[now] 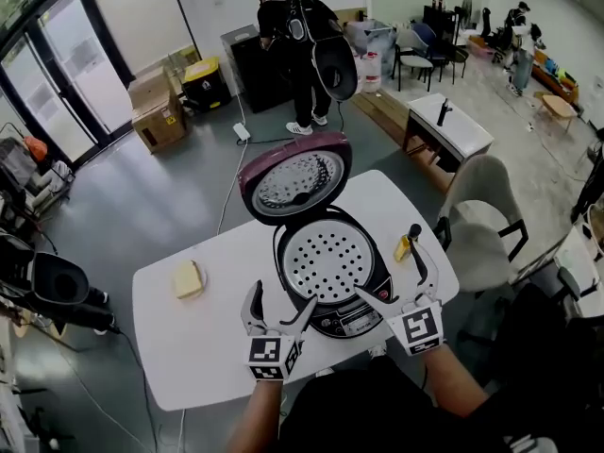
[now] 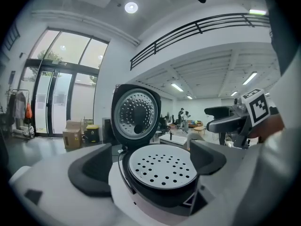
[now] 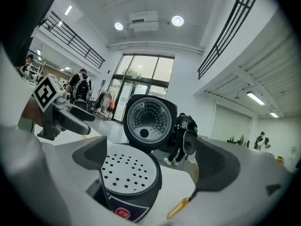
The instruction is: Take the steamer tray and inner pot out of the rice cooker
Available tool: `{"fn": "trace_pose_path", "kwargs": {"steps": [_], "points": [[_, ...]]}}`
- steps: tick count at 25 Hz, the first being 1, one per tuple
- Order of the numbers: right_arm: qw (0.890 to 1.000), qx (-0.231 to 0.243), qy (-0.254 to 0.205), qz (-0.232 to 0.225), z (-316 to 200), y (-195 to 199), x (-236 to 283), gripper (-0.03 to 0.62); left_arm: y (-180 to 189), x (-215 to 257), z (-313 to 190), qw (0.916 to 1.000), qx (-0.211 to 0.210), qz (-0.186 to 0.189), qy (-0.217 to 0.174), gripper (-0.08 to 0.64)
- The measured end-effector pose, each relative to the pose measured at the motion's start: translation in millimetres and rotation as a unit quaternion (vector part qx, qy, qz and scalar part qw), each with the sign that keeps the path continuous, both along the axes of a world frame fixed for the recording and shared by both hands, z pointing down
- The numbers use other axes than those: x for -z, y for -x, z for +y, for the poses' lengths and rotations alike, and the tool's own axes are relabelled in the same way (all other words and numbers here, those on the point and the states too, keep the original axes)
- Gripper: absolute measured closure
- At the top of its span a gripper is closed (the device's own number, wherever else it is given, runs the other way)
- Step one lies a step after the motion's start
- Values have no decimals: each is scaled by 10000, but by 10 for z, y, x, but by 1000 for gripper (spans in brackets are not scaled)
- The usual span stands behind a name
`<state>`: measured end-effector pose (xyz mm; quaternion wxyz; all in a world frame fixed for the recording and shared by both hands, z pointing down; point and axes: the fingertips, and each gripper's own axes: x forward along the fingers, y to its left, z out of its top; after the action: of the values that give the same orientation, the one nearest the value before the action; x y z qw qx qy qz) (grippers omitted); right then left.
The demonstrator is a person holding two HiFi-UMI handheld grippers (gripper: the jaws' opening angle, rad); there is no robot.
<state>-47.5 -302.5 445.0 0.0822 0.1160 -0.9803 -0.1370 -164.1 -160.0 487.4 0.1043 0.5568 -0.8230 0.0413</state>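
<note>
Okay, left gripper [image 1: 281,305] and right gripper [image 1: 389,270] both gape empty beside the open rice cooker [image 1: 351,325], steamer tray [image 1: 326,260] seated inside, so best pinch opposite rim edges and lift level.

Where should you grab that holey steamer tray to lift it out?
Probably by its thin rim, coming from above at the left and right sides. The steamer tray lies flat in the mouth of the rice cooker, so only its edge offers a hold, and the raised lid blocks the back.
</note>
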Motion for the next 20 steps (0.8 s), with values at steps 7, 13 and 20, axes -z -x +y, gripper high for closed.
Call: {"fn": "trace_pose_path", "kwargs": {"steps": [7, 13, 20], "points": [[9958, 699, -123, 574, -356, 452, -305, 8, 228, -219, -360, 9974, 192, -204, 662, 51], [9787, 1263, -606, 1501, -591, 732, -692, 12, 527, -398, -511, 9914, 564, -312, 1135, 132], [9661, 1677, -331, 1933, -731, 1089, -1040, 60, 704, -782, -585, 9798, 675, -87, 1882, 132]]}}
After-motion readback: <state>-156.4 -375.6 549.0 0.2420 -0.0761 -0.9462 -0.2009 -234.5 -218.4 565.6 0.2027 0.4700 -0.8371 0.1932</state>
